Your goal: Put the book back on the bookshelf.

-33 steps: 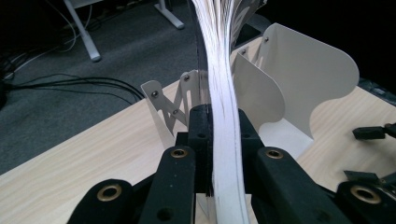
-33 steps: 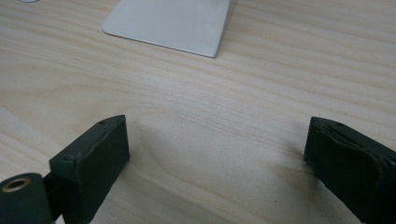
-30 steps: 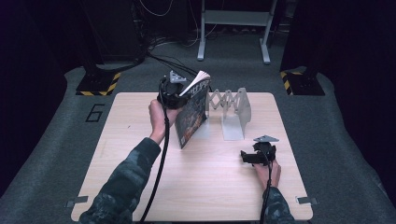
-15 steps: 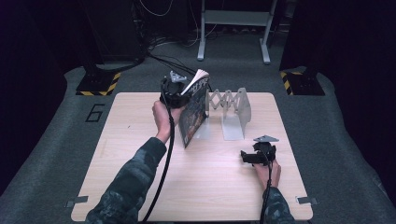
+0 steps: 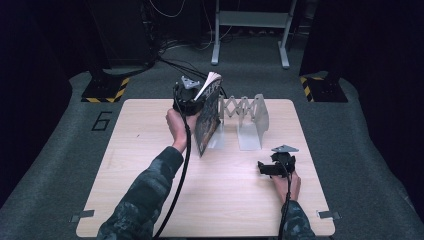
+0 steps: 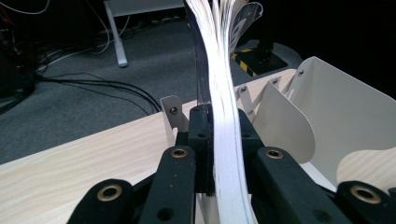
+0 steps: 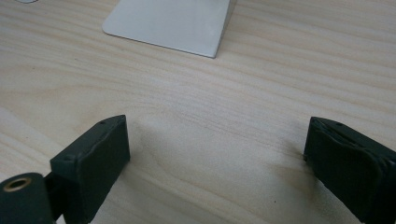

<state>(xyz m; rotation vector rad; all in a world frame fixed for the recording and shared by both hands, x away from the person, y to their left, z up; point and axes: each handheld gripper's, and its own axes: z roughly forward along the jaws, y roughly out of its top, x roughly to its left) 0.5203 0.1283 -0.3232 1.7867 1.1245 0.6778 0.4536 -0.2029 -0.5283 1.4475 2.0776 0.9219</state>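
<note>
Shifted a little toward the rack [image 5: 246, 114] since the earlier frame: magazine [image 5: 207, 120], upright, clamped at its edge in the left claw [image 6: 218, 140]. Now at the rack's left end, lower edge near the surface [image 5: 150, 180]. Probably about to be slotted between dividers. Right claw [image 7: 215, 158] unmoved, spread wide and empty, resting low over the wood.
</note>
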